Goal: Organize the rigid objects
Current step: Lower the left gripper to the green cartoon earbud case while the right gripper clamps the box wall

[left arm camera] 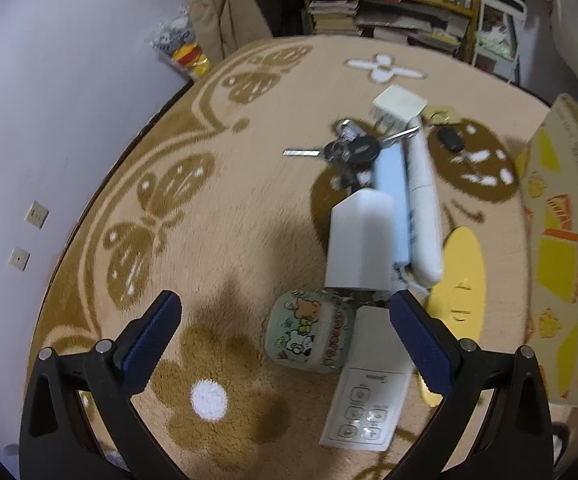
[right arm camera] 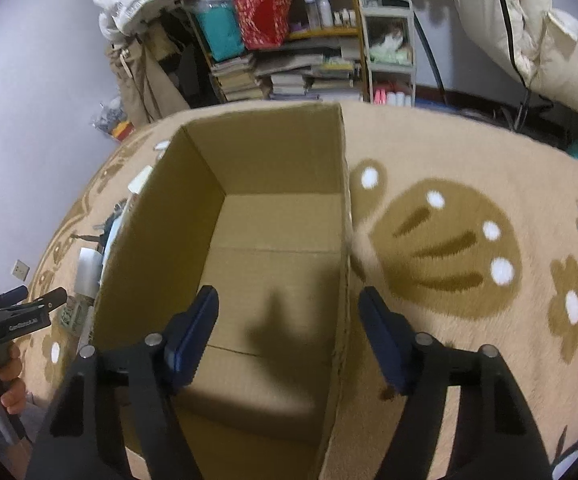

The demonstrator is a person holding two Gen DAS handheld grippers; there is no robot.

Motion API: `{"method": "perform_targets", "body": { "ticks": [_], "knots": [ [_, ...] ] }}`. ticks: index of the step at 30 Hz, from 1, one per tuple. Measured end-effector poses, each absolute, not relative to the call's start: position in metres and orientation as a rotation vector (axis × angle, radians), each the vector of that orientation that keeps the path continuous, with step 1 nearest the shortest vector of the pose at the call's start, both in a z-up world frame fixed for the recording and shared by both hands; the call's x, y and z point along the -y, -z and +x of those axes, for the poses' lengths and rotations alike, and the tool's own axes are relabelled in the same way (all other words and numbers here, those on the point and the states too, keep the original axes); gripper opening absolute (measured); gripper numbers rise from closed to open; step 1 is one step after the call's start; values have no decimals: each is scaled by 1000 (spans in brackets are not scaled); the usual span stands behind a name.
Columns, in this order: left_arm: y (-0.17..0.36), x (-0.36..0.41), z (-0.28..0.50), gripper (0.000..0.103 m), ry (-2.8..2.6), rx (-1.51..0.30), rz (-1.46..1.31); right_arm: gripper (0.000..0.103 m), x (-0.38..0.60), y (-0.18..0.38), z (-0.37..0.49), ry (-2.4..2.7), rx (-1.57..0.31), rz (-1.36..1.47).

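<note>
- The left gripper [left arm camera: 285, 322] has its blue-padded fingers [left arm camera: 155, 334] spread wide and holds nothing; it hangs above the beige rug with brown butterfly and flower patterns [left arm camera: 217, 208].
- Between the fingers, nearer the right one, lies a small pale green case printed with cartoon bears [left arm camera: 311, 330], touching a flat white remote control with round buttons [left arm camera: 367, 396].
- Just past the fingertips stands a white blocky plastic housing [left arm camera: 361, 242], with a long white and pale blue oblong device [left arm camera: 409, 196] beside it.
- Farther out lie a bunch of keys with a black fob [left arm camera: 355, 150] and a cream square box [left arm camera: 399, 106].
- The right gripper [right arm camera: 289, 344] also has its fingers [right arm camera: 193, 340] spread and empty, poised over the open brown cardboard box [right arm camera: 249, 152], which sits on the rug right of the objects, its right wall between the fingers.
</note>
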State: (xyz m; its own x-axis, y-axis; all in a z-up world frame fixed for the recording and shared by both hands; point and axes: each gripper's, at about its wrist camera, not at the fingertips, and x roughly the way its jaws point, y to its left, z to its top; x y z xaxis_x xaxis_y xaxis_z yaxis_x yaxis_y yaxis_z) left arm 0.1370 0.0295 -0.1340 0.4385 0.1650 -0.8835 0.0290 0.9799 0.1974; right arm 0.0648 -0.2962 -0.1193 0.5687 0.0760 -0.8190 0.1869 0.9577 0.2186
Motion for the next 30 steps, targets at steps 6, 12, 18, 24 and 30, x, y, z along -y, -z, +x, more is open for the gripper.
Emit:
{"method": "perform_targets", "body": {
  "ticks": [6, 12, 18, 24, 30],
  "knots": [
    [147, -34, 140, 103, -135, -1156, 227, 59, 294, 130, 67, 64, -1026, 291],
    [161, -40, 144, 103, -166, -1206, 232, 40, 295, 135, 67, 96, -1078, 265],
    [166, -42, 146, 103, -195, -1213, 254, 27, 298, 145, 67, 117, -1122, 273],
    [167, -42, 146, 103, -197, -1207, 248, 20, 300, 146, 66, 124, -1119, 275],
    [169, -41, 146, 103, -178, -1223, 233, 11, 303, 146, 65, 140, -1119, 269]
  ]
}}
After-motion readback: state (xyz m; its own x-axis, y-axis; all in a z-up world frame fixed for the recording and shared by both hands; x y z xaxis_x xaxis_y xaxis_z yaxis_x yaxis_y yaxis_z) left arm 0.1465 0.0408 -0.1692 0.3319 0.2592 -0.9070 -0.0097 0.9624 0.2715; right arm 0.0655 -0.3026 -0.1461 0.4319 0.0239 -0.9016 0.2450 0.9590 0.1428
